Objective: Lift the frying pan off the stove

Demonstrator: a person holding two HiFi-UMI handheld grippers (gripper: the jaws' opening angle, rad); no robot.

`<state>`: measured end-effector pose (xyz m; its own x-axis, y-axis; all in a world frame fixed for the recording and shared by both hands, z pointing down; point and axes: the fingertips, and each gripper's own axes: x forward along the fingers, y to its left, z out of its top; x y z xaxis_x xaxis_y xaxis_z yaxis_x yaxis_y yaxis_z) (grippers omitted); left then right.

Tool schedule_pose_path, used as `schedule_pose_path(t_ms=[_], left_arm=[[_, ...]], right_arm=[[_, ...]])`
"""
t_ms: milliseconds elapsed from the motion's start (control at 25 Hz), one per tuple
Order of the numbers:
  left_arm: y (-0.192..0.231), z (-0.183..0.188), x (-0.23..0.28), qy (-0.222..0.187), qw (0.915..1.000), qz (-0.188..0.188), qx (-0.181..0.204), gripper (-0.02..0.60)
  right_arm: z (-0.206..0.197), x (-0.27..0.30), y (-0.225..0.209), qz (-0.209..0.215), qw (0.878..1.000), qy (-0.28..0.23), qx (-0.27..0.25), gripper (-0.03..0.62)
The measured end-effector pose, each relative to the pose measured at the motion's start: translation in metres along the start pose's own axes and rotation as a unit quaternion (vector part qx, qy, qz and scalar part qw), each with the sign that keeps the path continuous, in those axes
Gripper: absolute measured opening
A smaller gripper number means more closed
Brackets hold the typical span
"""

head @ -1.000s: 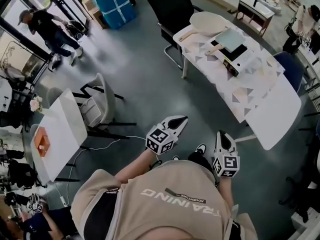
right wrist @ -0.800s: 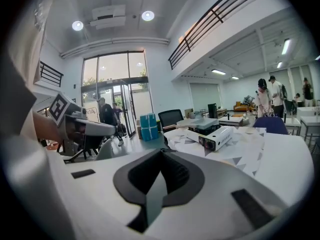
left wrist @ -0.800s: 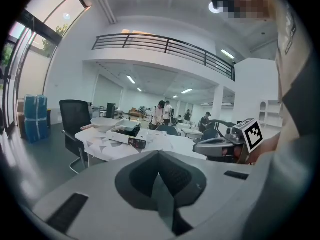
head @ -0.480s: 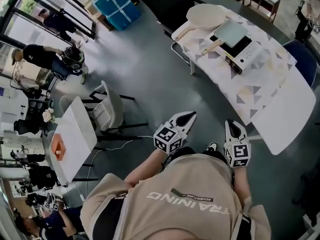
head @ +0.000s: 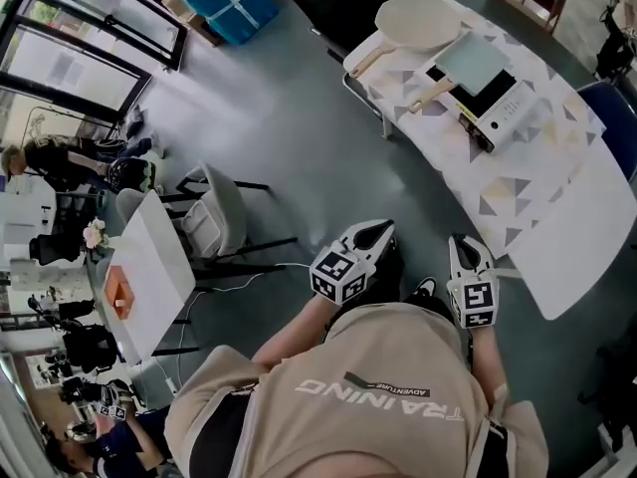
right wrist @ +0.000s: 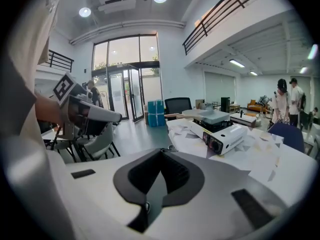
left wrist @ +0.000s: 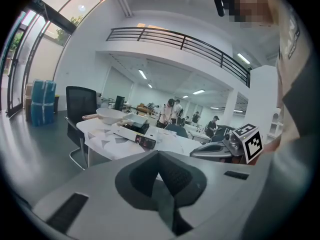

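My left gripper (head: 378,232) and right gripper (head: 465,247) hang near my chest, jaws pressed together on nothing. Both are well apart from the square frying pan (head: 476,61) — it sits on the stove (head: 510,113), on the far right table (head: 557,232).

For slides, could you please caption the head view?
Left hand-held gripper and right one shut; frying pan on stove.

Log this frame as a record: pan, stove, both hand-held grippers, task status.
pan: square, sits on stove
stove: on table
left hand-held gripper: shut, empty, by torso, away from table
right hand-held gripper: shut, empty, by torso, away from table
task: not begun; pan not lifted
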<state>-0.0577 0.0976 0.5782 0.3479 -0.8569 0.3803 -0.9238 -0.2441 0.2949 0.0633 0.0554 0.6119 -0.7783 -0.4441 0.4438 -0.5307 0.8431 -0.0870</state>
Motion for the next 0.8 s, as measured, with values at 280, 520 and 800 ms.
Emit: schedule_pose_path(t_ms=[280, 520, 800], left_arm=[[0.058, 0.048, 0.026, -0.014, 0.9991, -0.030, 0.026, 0.000], [0.091, 0.082, 0.049, -0.005, 0.9872, -0.068, 0.144, 0.000], [0.107, 0.092, 0.068, -0.010, 0.9818, -0.123, 0.144, 0.000]], right_arm=[[0.073, 0.044, -0.015, -0.034, 0.997, -0.058, 0.043, -0.002], [0.132, 0.084, -0.025, -0.080, 0.991, -0.098, 0.052, -0.002], [0.124, 0.106, -0.027, -0.125, 0.985, -0.091, 0.077, -0.002]])
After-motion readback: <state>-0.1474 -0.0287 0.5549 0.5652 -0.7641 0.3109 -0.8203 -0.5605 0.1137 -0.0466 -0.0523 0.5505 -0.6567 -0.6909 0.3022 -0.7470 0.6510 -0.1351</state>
